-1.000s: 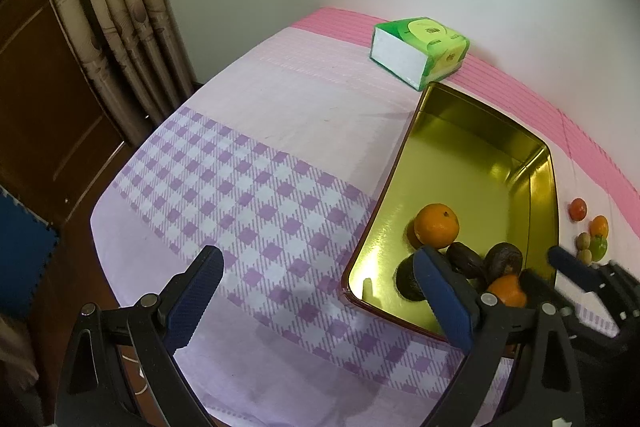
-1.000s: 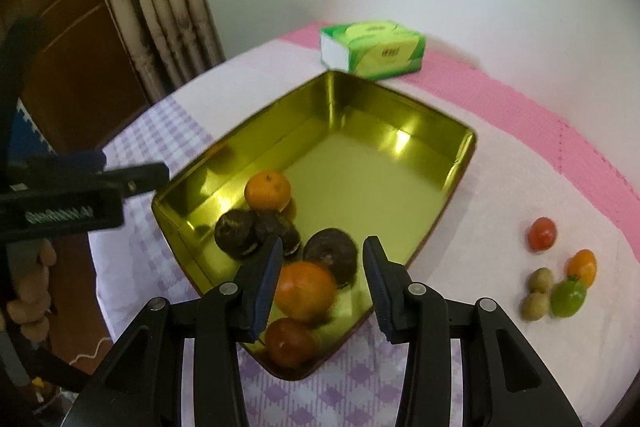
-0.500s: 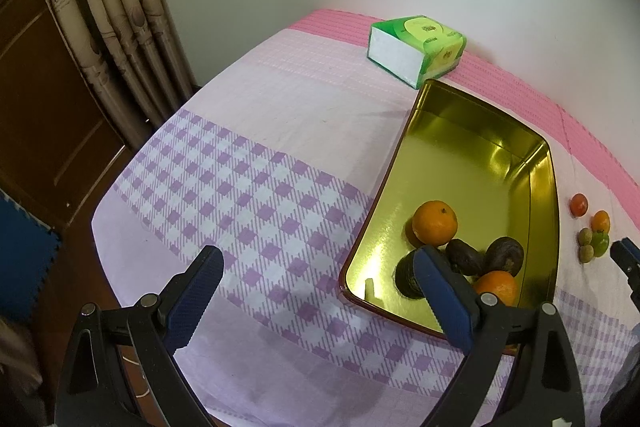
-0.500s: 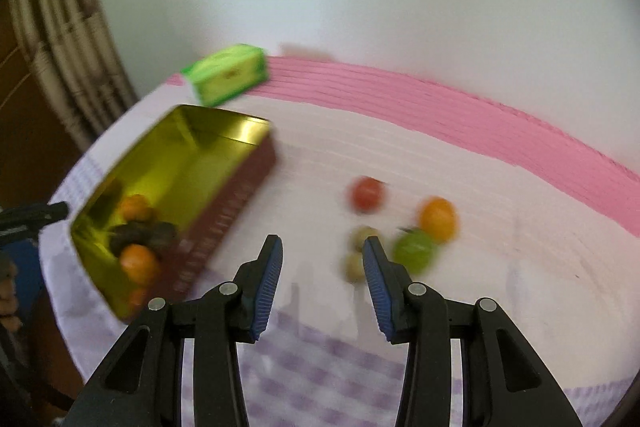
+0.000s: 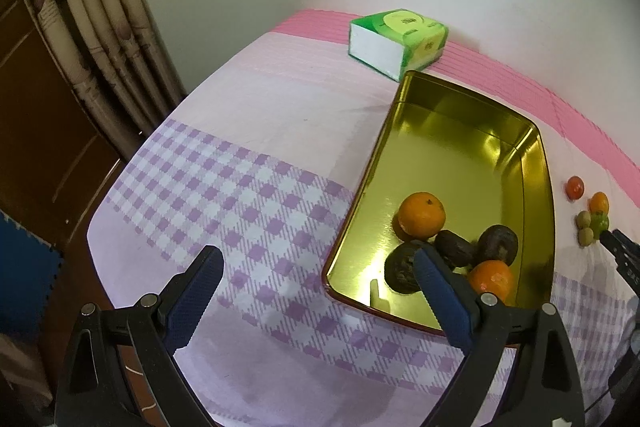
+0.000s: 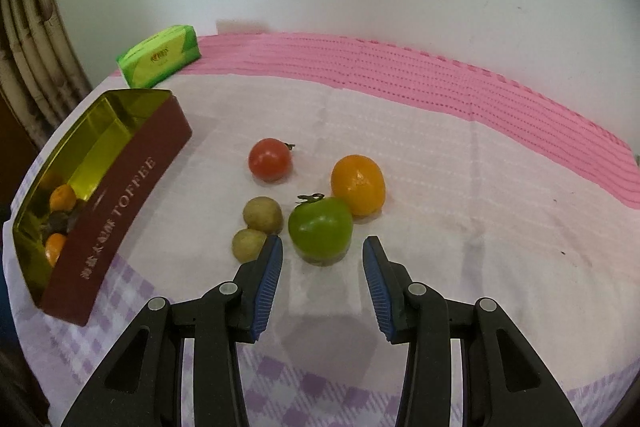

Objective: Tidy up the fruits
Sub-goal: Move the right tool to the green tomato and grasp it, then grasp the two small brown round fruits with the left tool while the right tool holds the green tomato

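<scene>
My right gripper (image 6: 322, 263) hangs released just short of the green tomato (image 6: 320, 229), which sits on the tablecloth (image 6: 460, 187) beside an orange (image 6: 358, 185) at two o'clock. The toffee tin (image 6: 120, 187) with fruit inside lies at nine o'clock. My left gripper (image 5: 316, 281) is spread wide, empty.

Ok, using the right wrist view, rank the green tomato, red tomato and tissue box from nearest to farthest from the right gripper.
1. Green tomato: just ahead of the right gripper, between the lines of its fingers.
2. Red tomato: further back, left of centre.
3. Tissue box: far left, by the wall, beyond the tin.
</scene>
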`<state>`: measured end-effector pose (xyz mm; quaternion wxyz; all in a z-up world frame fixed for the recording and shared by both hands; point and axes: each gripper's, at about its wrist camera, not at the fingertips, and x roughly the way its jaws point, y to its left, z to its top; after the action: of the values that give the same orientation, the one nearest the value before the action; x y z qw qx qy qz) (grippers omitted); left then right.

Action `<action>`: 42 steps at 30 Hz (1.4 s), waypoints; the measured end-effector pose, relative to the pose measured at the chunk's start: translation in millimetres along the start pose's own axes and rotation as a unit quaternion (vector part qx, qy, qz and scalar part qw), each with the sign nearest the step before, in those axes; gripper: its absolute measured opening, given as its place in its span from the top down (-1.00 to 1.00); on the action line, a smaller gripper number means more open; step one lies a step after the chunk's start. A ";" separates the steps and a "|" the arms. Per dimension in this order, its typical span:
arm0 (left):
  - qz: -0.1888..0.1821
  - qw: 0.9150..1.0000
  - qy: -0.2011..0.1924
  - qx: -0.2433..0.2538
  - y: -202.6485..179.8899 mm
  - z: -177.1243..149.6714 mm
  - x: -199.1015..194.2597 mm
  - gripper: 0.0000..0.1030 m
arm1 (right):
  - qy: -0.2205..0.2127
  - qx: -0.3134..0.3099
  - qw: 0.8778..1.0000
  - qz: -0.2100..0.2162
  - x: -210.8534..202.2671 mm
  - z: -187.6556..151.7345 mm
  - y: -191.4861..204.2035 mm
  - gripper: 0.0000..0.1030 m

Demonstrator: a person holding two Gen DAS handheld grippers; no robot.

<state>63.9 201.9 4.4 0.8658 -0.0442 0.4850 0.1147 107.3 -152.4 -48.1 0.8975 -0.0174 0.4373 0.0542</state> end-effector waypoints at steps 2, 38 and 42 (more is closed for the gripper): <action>-0.003 1.000 -0.002 0.008 -3.3 -0.5 -0.4 -0.84 | 0.003 0.003 1.000 0.004 5.4 1.3 -2.1 0.16; -0.009 0.993 -0.041 0.111 -66.0 -4.2 -10.4 -0.84 | -0.027 0.039 0.996 -0.076 -4.6 -34.2 -81.0 0.25; -0.058 0.989 -0.059 0.123 -99.5 3.1 -20.2 -0.84 | -0.031 0.056 0.994 -0.088 -10.4 -40.1 -100.1 0.25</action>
<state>80.3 102.8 19.8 0.8969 0.0418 0.4403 0.0061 80.7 -255.9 -66.2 0.9114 -0.0041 0.4085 -0.0493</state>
